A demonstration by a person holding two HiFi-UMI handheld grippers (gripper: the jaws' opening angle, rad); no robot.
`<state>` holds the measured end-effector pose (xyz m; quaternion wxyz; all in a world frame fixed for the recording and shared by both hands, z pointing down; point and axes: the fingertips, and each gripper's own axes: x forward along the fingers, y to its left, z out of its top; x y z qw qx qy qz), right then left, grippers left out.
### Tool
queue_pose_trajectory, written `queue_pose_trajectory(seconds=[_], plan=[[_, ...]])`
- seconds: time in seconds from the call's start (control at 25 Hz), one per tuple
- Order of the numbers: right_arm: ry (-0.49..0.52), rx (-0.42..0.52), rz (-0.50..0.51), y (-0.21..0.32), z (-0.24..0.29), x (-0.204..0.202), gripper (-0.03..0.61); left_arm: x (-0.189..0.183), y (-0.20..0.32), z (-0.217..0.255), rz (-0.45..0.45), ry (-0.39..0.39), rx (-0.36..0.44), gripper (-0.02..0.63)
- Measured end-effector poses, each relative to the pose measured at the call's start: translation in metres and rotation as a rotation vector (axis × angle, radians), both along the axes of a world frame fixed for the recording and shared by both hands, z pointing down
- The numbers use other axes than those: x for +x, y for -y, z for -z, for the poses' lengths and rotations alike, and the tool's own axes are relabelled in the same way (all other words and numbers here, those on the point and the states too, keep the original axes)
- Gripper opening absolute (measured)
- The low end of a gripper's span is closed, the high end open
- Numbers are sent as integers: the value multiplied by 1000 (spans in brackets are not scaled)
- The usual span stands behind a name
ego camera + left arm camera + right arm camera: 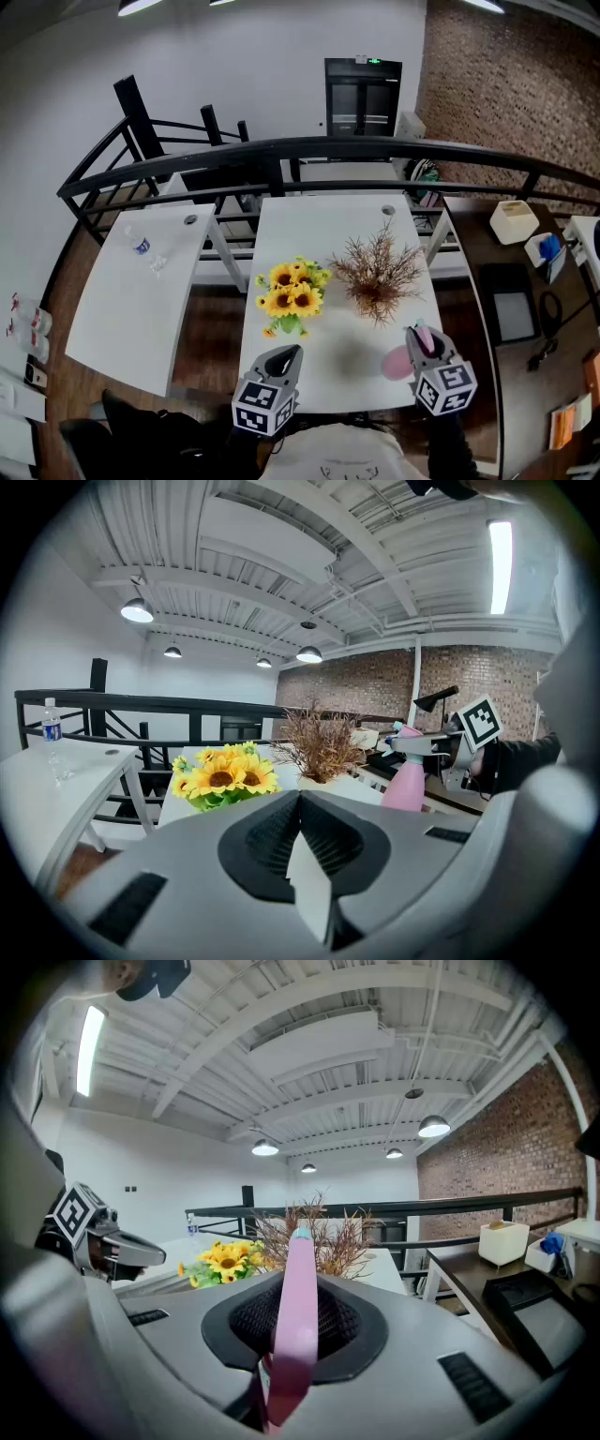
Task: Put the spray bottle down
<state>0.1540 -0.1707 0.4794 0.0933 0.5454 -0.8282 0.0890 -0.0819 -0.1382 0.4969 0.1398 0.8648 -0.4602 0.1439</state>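
Note:
My right gripper (422, 339) is shut on the head of a pink spray bottle (399, 363) over the near right part of the white table (319, 225). In the right gripper view the pink sprayer head (294, 1316) stands upright between the jaws. The left gripper view shows the same bottle (406, 786) upright at the right, gripped at its top; its base is hidden, so I cannot tell whether it rests on the table. My left gripper (288, 353) hovers at the near left edge of the table, its jaws shut on nothing (300, 797).
A bunch of sunflowers (292, 292) and a dried brown plant (377, 272) stand mid-table. A second white table (131, 300) at the left bears a water bottle (139, 242). A dark railing (309, 148) runs behind. A dark desk (487, 272) with a white box (514, 221) is on the right.

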Motion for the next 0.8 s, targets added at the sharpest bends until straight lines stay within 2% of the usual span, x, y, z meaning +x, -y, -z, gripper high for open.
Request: queue_pose_trajectory(seconds=[0.44, 0.8], plan=[[-176, 34, -50, 38, -15, 9, 48, 3, -5, 1, -4, 3, -3, 4], [-178, 37, -81, 51, -32, 12, 48, -1, -10, 0, 12, 7, -10, 3]])
